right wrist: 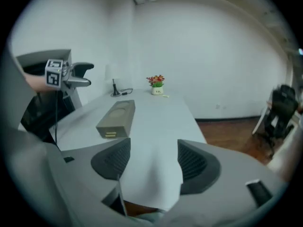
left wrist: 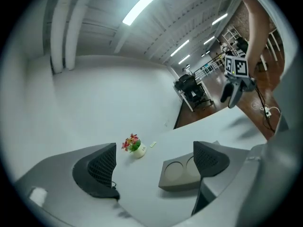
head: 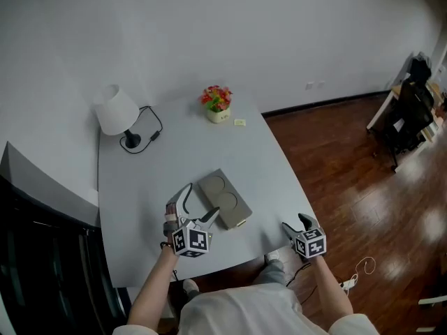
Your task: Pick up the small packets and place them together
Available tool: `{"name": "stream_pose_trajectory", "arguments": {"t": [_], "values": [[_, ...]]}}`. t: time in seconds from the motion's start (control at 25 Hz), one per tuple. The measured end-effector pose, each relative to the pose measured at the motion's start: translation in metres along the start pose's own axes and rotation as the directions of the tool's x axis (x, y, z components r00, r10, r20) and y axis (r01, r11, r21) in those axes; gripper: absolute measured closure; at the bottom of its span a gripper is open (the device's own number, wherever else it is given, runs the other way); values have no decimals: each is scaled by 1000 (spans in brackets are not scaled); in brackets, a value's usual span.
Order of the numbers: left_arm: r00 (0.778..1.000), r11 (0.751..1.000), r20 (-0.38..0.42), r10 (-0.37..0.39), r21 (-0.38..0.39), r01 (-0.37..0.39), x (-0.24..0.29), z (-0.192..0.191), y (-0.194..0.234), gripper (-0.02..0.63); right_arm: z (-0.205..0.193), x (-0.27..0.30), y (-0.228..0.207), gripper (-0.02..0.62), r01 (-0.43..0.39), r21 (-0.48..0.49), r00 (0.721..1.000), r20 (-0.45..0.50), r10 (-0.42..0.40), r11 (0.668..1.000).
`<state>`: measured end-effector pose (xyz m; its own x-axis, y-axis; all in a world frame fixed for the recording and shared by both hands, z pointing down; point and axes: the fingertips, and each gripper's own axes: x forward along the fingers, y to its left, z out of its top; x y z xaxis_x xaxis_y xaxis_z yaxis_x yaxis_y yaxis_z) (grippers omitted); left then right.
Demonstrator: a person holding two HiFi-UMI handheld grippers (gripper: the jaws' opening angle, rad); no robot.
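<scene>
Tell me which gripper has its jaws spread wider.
The left gripper, beside the grey box: its jaws gape wide; those of the right gripper stand closer together.

Bright, even light from ceiling strip light (left wrist: 142, 6); soft shadows on table (head: 140, 180). Gripper views fisheye-warped, corners vignetted dark, edges blurred.

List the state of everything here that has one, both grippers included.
Left gripper: open wide, empty.
Right gripper: open, empty.
Grey rectangular box with two round recesses: lying flat, not gripped.
White-shaded table lamp: upright, appears unlit.
Small pot of red flowers: upright.
Small pale yellow packet: lying flat beside the pot.
</scene>
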<state>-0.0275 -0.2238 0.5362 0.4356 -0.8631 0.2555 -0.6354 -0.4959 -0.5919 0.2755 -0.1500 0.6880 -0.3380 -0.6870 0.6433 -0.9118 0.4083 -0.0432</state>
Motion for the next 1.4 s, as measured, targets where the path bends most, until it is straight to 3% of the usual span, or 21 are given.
{"name": "stream_pose_trajectory", "arguments": {"t": [0.08,0.12,0.24,0.36,0.44,0.48,0.6,0.64,0.68,0.76,0.88,1.04,1.16,1.24,1.4], "values": [[1000,999,14,13,-53,-12,-7,5,3,104,-9,8,19,285,-82,196,997,29,78,977],[1000,997,19,19,-81,-18,-10,6,4,104,-13,13,28,285,-126,293,992,47,117,948],[999,987,27,38,-159,-34,-19,8,7,104,-22,27,53,285,-242,535,970,115,214,809],[998,967,27,52,-251,-44,-28,7,9,104,-30,42,73,285,-320,681,945,178,275,659],[997,936,28,65,-349,-51,-34,4,12,104,-34,53,88,285,-367,759,922,218,321,538],[997,918,28,75,-392,-58,-38,2,14,104,-34,58,96,285,-391,796,907,247,342,461],[994,886,30,108,-457,-83,-50,3,20,104,-28,71,111,285,-431,882,873,355,334,191],[992,879,32,119,-468,-90,-54,4,21,104,-27,76,113,285,-435,892,869,380,316,123],[991,870,36,129,-483,-96,-58,5,23,104,-28,82,116,286,-435,897,868,395,300,78],[988,842,41,151,-528,-107,-65,6,26,104,-29,92,122,287,-429,902,869,400,290,42],[980,797,38,195,-589,-135,-78,4,31,133,-24,101,134,288,-437,899,865,409,290,38],[966,746,15,259,-639,-190,-97,-3,37,169,-12,109,144,288,-458,889,855,441,273,-2],[958,728,-7,286,-649,-223,-110,-10,36,192,-6,116,145,296,-471,882,850,456,262,-6],[955,721,-18,296,-652,-236,-117,-13,35,192,-2,119,145,423,-480,877,849,467,247,-10],[950,704,-37,311,-662,-257,-127,-19,34,192,2,121,144,429,-497,868,845,481,234,10]]}}
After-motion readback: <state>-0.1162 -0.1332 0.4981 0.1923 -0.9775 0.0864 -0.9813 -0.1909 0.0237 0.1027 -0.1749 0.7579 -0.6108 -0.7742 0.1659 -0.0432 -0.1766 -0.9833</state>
